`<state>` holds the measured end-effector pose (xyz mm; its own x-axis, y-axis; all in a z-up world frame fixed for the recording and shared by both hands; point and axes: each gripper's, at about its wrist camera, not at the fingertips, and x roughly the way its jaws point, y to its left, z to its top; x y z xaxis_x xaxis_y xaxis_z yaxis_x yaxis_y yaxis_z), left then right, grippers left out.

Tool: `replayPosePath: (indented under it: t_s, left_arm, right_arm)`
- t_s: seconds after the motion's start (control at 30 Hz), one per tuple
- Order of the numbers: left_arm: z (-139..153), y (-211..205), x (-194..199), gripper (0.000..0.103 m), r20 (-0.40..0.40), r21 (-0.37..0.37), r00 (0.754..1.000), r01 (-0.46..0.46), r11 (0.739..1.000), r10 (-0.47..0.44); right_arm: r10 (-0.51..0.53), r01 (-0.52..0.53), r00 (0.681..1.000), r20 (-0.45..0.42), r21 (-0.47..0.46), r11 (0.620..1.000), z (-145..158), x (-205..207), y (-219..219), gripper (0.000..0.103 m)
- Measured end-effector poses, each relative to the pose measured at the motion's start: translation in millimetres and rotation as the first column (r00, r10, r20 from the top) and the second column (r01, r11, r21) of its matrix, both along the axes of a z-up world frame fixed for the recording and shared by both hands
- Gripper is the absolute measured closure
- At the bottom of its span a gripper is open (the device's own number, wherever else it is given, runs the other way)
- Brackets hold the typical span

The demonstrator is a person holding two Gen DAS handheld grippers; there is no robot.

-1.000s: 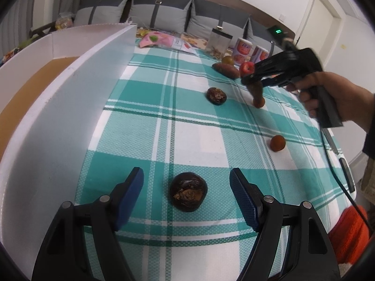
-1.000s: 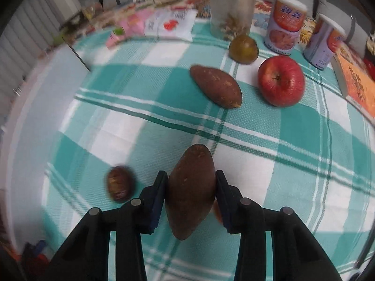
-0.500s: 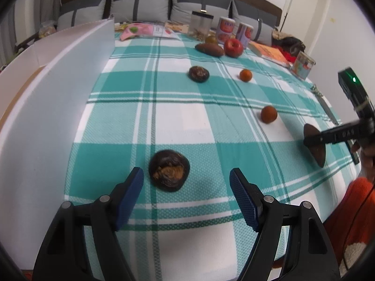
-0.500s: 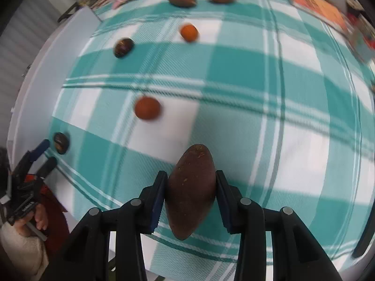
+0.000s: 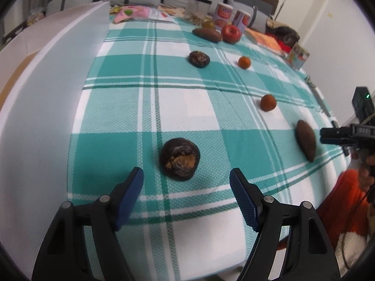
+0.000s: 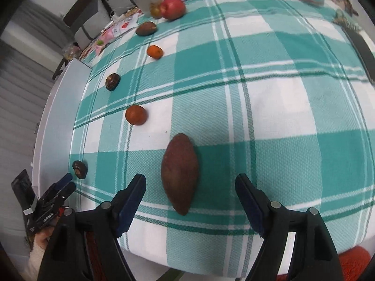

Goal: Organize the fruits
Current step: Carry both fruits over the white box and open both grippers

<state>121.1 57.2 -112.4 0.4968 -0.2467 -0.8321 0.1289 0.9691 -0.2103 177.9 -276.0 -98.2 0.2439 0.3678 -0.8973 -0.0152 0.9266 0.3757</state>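
1. Brown spindle-shaped fruit (image 6: pixel 180 175) — lies flat on the checked cloth (image 6: pixel 281 121) near the counter's front edge, long axis running away from the right wrist camera, between the jaws of the right gripper (image 6: pixel 189 187) but touching neither pad. Judged firm, moderately heavy and smooth-skinned; its tapered ends would let it slip, so the thick middle, taken across the short axis, is the likely hold.

2. Right gripper — its jaws have just been opening and now stand wide, clear of the fruit on both sides; nothing is held.

3. Dark wrinkled fruit (image 5: pixel 180 159) — rests on the cloth just ahead of the left gripper (image 5: pixel 186 189), slightly left of centre. The creased, partly broken skin suggests a soft, easily bruised body; a light squeeze across its widest part seems advisable.

4. Left gripper — jaws wide apart, empty, with the dark fruit lying beyond the pad tips and not between them.

5. Other fruit — a round orange fruit (image 6: pixel 136 114) sits near the spindle-shaped one; a second dark fruit (image 5: pixel 199 59) and a smaller orange fruit (image 5: pixel 244 62) lie further back, well apart.

6. Far group — a second brown spindle fruit (image 5: pixel 207 34) just beside a red apple (image 5: pixel 231 33), with cans (image 5: pixel 223 15) behind.

7. White panel (image 5: pixel 46 98) — stands upright along the cloth's left edge in the left wrist view.
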Motion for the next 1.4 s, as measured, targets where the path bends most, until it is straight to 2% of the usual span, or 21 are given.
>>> replayPosePath:
  t_s: [0.07,0.1,0.13,0.17,0.23,0.33,0.37,0.4,0.47,0.5,0.63,0.73,0.83,0.93,0.97,1.03,1.1,1.23,1.3,1.4]
  left_arm:
    - [-3.7,-7.7,12.0,0.028,-0.008,0.057,1.000,0.016,0.998,-0.016]
    - [-6.8,-11.0,17.2,0.032,-0.013,0.089,1.000,0.020,0.996,-0.019]
    - [-11.0,-14.1,21.7,0.038,-0.027,0.113,0.999,0.028,0.993,-0.025]
    - [-15.7,-17.6,25.9,0.050,-0.044,0.141,0.999,0.035,0.989,-0.030]
    - [-15.0,-22.4,28.3,0.062,-0.026,0.187,0.999,0.039,0.982,-0.034]
    - [-13.5,-20.0,31.3,0.062,-0.036,0.170,0.999,0.017,0.985,-0.011]
    - [-13.3,-18.6,31.5,0.062,-0.038,0.164,0.999,0.008,0.986,-0.002]
    - [-13.0,-17.5,31.0,0.062,-0.040,0.159,0.999,0.003,0.987,0.003]
    - [-11.0,-16.4,28.0,0.062,-0.039,0.152,0.999,0.002,0.988,0.004]
    - [-9.1,-16.2,26.1,0.062,-0.037,0.147,0.999,0.001,0.989,0.005]
    - [16.6,-8.8,15.3,0.063,-0.008,0.046,1.000,-0.028,0.999,0.029]
    - [62.9,6.1,6.7,0.063,0.053,-0.073,0.997,-0.047,0.996,0.051]
    - [122.2,38.7,-3.2,0.063,0.141,-0.149,0.985,-0.080,0.986,0.101]
    - [163.6,88.5,-11.0,0.062,0.196,-0.159,0.964,-0.150,0.976,0.180]
    - [169.3,105.8,-11.6,0.062,0.197,-0.153,0.958,-0.180,0.972,0.209]
    - [169.9,146.2,-12.0,0.062,0.185,-0.111,0.942,-0.265,0.958,0.282]
    - [152.5,186.8,-9.7,0.062,0.119,-0.052,0.929,-0.347,0.936,0.351]
    - [98.2,242.0,-12.2,0.062,-0.017,0.074,0.892,-0.450,0.890,0.452]
    - [79.0,257.4,-17.0,0.062,-0.058,0.109,0.870,-0.481,0.870,0.489]
    - [62.3,271.9,-26.7,0.061,-0.083,0.118,0.849,-0.511,0.851,0.521]
  right_arm:
    - [-0.001,0.001,1.000,-0.031,0.003,1.000,0.5,2.2,-2.7,0.025]
    - [0.007,-0.007,0.999,-0.048,0.001,1.000,0.8,4.8,-0.7,0.025]
    - [0.022,-0.022,0.998,-0.064,0.000,1.000,1.4,9.3,4.8,0.025]
    - [0.039,-0.040,0.996,-0.076,-0.005,0.999,0.2,14.1,10.2,0.025]
    - [0.084,-0.088,0.992,-0.090,-0.044,0.995,-0.3,20.8,24.6,0.025]
    - [0.144,-0.157,0.984,-0.109,-0.126,0.979,-4.4,25.6,44.2,0.026]
    - [0.155,-0.173,0.981,-0.120,-0.157,0.972,-7.8,26.4,49.8,0.033]
    - [0.158,-0.180,0.979,-0.128,-0.191,0.965,-10.8,27.1,53.0,0.046]
    - [0.152,-0.185,0.978,-0.140,-0.265,0.946,-15.8,28.1,56.4,0.063]
    - [0.145,-0.179,0.979,-0.142,-0.264,0.948,-16.1,27.9,55.2,0.063]
    - [0.123,-0.142,0.986,-0.111,-0.190,0.971,1.5,24.4,47.6,0.063]
    - [0.136,-0.140,0.989,-0.048,-0.088,0.986,32.4,24.0,54.8,0.063]
    - [0.210,-0.210,0.977,0.049,0.002,0.978,82.8,26.8,92.8,0.063]
    - [0.295,-0.306,0.947,0.127,0.082,0.948,124.3,29.3,152.1,0.063]
    - [0.333,-0.351,0.930,0.155,0.114,0.929,138.4,27.9,179.0,0.063]
    - [0.398,-0.426,0.899,0.182,0.158,0.891,154.0,28.4,225.3,0.063]
    - [0.477,-0.511,0.857,0.196,0.193,0.838,162.4,20.8,280.8,0.063]
    - [0.614,-0.640,0.768,0.181,0.187,0.745,150.0,1.7,383.1,0.063]
    - [0.661,-0.679,0.735,0.154,0.157,0.718,131.1,-7.9,422.2,0.063]
    - [0.706,-0.714,0.699,0.110,0.076,0.695,98.7,-20.3,460.8,0.063]
